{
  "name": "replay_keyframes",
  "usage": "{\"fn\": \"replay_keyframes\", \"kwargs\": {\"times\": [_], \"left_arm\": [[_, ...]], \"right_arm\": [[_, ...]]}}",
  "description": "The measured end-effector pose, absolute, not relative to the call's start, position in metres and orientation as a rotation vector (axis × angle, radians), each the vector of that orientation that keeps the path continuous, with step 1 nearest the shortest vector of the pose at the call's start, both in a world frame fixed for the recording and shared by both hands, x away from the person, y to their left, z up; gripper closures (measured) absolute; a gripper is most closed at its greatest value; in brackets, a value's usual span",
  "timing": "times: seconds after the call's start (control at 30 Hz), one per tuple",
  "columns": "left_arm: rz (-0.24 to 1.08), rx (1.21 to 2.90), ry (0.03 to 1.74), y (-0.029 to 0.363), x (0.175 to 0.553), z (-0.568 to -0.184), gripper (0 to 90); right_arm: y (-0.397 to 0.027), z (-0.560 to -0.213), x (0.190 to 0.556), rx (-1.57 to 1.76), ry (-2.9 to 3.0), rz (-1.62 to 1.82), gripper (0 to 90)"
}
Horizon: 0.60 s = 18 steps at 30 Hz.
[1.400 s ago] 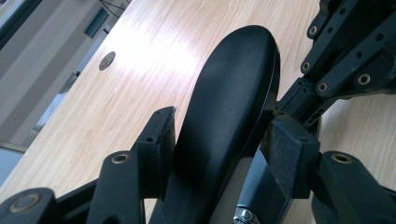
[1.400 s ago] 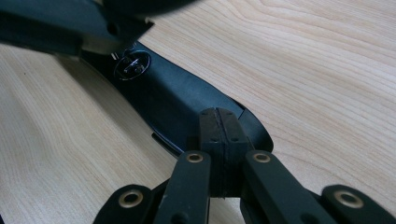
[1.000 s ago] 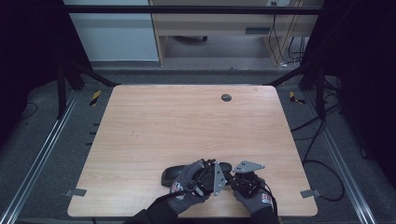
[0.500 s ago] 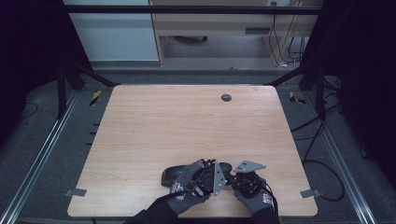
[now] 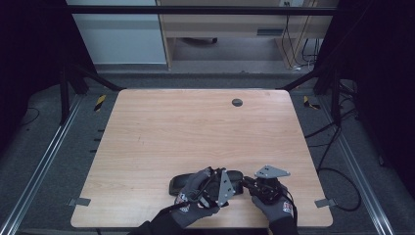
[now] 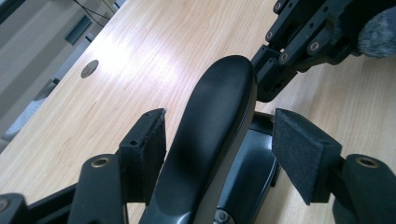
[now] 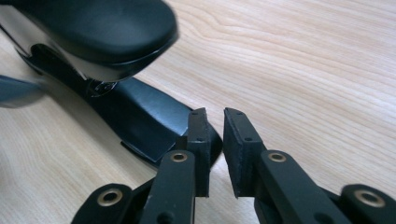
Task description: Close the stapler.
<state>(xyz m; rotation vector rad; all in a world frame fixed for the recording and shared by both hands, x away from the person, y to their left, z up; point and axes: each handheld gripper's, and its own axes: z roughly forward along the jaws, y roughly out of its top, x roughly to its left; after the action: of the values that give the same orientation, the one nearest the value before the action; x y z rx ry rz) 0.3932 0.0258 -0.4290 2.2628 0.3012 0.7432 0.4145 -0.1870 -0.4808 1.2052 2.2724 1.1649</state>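
My right gripper (image 7: 214, 149) has just been opening: a narrow gap now shows between its pads, with nothing in it, at the tip of the black stapler's (image 6: 210, 135) base. My left gripper (image 6: 219, 154) has just been opening too; its pads stand clear on either side of the stapler's top arm.

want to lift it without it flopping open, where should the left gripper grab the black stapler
Grip the stapler across its long rounded top arm at mid-length, coming from above, left gripper jaws straddling its narrow sides. Its length is too long to span.
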Motion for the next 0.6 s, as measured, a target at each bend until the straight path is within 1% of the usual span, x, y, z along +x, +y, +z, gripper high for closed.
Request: {"fn": "replay_keyframes", "kwargs": {"times": [0.27, 0.5, 0.6], "left_arm": [[0.702, 2.197, 0.363, 0.045, 0.395, -0.416, 33.5], [0.709, 2.154, 0.419, 0.062, 0.398, -0.408, 33.1], [0.708, 2.141, 0.446, 0.071, 0.399, -0.406, 32.9]], "right_arm": [[-0.193, -0.477, 0.415, 1.230, 2.238, 1.176, 79.8], [-0.198, -0.471, 0.415, 1.232, 2.219, 1.179, 89.6], [-0.200, -0.468, 0.414, 1.231, 2.199, 1.179, 90.0]]}}
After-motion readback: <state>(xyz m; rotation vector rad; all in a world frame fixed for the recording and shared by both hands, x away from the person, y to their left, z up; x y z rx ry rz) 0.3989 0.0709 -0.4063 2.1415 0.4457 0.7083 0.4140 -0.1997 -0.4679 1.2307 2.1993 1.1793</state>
